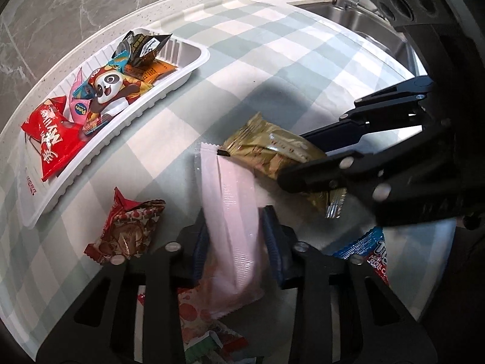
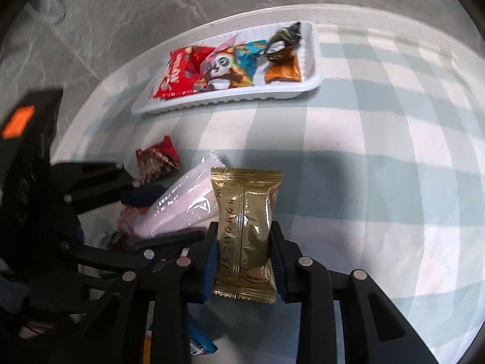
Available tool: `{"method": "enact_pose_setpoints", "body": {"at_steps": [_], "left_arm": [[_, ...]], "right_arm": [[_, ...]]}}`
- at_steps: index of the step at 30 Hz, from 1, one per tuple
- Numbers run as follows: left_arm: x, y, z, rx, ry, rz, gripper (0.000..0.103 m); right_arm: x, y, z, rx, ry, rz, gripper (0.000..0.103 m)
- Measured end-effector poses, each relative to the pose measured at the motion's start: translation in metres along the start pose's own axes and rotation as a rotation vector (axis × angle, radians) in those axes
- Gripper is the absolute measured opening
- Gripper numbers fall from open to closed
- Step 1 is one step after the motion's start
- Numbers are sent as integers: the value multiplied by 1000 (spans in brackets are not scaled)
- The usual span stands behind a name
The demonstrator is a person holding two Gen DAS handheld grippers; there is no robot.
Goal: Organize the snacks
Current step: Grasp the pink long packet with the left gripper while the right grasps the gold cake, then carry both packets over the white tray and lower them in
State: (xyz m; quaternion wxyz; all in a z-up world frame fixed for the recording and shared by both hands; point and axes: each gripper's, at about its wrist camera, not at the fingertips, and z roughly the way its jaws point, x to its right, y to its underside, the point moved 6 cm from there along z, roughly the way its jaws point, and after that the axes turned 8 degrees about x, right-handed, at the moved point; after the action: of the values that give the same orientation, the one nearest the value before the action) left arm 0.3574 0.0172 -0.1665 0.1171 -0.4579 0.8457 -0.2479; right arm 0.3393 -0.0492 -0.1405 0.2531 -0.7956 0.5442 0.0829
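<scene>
Checked cloth covers the tabletop [image 1: 272,45], with a grey marbled wall behind and a steel sink [image 1: 357,18] at the far corner.

Nearest, the left tool [image 1: 233,239] is clenched on the pink packet [image 1: 233,200], its blue pads pressing the packet's sides; the packet's far end sticks well out ahead of the pads. Under it lie more wrappers, one with red spots, and a blue roll pack [image 1: 374,251] sits just beside it. The right tool [image 2: 244,261] is clamped on the gold packet [image 2: 247,227], gripping its lower half. The two packets overlap at their ends and the tools stand close together, so a lift by either hand could drag the other's packet or knock the tools together.

Both wrappers look slick and soft. I judge that a squeeze across air-filled foil may let a packet slide out on the way, or crush what is inside.

Farther out, a red triangular snack [image 1: 127,230] lies loose on the cloth. Beyond it stands the white tray [image 1: 194,60], already crowded with a red bag [image 1: 51,133], a panda pack [image 1: 109,88] and dark wrappers. The red bag hangs over one end. Dropping more onto that heap may push something over the rim; the bare end nearest the orange wrapper looks safer.
</scene>
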Motion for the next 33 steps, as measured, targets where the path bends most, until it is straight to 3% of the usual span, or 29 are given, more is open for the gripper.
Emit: {"method": "enact_pose_setpoints", "body": {"at_steps": [14,33], "left_arm": [[-16,2,-21,56,118,-207,24],[-73,-11,-66,176,155,-438,24]], "right_arm": [[22,-4,-29,46,-146,244,33],[15,-28,-39,79,-218,299,33]]}}
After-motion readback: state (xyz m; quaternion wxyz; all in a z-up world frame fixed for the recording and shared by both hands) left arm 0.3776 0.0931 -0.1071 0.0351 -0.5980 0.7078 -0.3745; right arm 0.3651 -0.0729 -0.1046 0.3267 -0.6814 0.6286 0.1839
